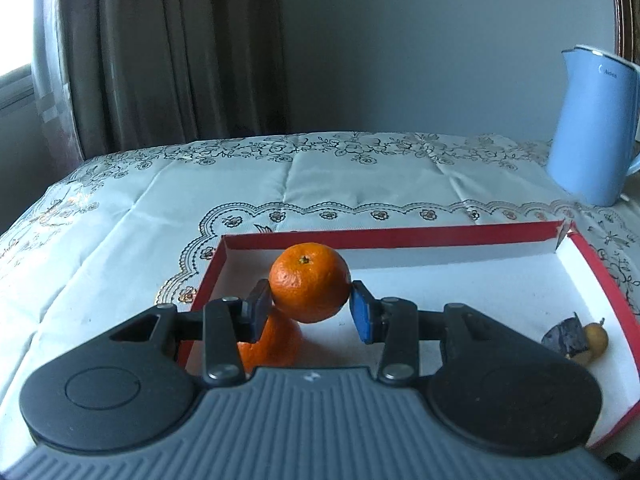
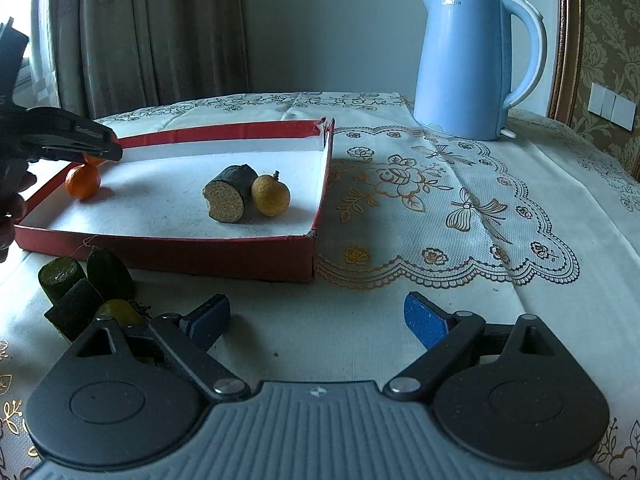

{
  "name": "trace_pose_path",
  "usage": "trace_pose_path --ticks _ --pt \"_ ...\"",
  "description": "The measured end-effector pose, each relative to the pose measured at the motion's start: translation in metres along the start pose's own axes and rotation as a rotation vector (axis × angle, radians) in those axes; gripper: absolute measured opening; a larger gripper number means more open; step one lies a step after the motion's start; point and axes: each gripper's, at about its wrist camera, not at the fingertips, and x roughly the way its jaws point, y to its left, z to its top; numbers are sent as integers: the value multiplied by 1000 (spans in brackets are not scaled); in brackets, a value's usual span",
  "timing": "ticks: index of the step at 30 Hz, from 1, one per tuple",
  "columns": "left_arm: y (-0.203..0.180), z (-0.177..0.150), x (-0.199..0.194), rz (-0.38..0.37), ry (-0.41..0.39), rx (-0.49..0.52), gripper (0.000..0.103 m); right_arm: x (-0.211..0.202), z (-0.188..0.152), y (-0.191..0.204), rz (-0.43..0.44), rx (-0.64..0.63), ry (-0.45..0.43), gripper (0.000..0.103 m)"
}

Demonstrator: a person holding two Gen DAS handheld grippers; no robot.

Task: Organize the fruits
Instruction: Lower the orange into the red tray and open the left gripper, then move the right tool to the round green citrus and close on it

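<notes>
My left gripper (image 1: 310, 310) is shut on an orange tangerine (image 1: 310, 282) and holds it over the left end of the red tray (image 1: 400, 236), just above a second tangerine (image 1: 278, 340) lying in the tray. In the right wrist view the left gripper (image 2: 96, 148) hangs over that tangerine (image 2: 83, 181). A dark cut piece (image 2: 228, 196) and a small yellow fruit (image 2: 271, 195) lie in the tray (image 2: 168, 246). My right gripper (image 2: 316, 322) is open and empty above the cloth in front of the tray.
Several dark green pieces (image 2: 86, 284) and a small yellow fruit (image 2: 118, 310) lie on the tablecloth by my right gripper's left finger. A blue kettle (image 2: 470, 64) stands at the back right; it also shows in the left wrist view (image 1: 592, 128). Curtains hang behind the table.
</notes>
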Motion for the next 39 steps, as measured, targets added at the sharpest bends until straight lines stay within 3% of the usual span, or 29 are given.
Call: trace_pose_path --ticks 8,9,11,12,19,24,30,39 --pt "-7 2 9 21 -2 19 40 0 0 0 1 1 1 95" --pt "-6 2 8 14 -4 19 42 0 0 0 2 1 1 95" --pt "-4 0 5 6 -9 20 58 0 0 0 4 2 1 96" --pt "-3 -1 4 17 -13 22 61 0 0 0 6 4 1 96" --pt "16 -14 -32 -13 -54 -5 68 1 0 0 10 7 1 96" --pt "27 -34 -74 -25 -113 11 76 1 0 0 9 6 1 96" --pt "36 -71 -113 -56 -112 15 80 1 0 1 7 4 2 96" --pt "41 -107 -118 -8 -63 12 85 0 0 1 7 3 2 96"
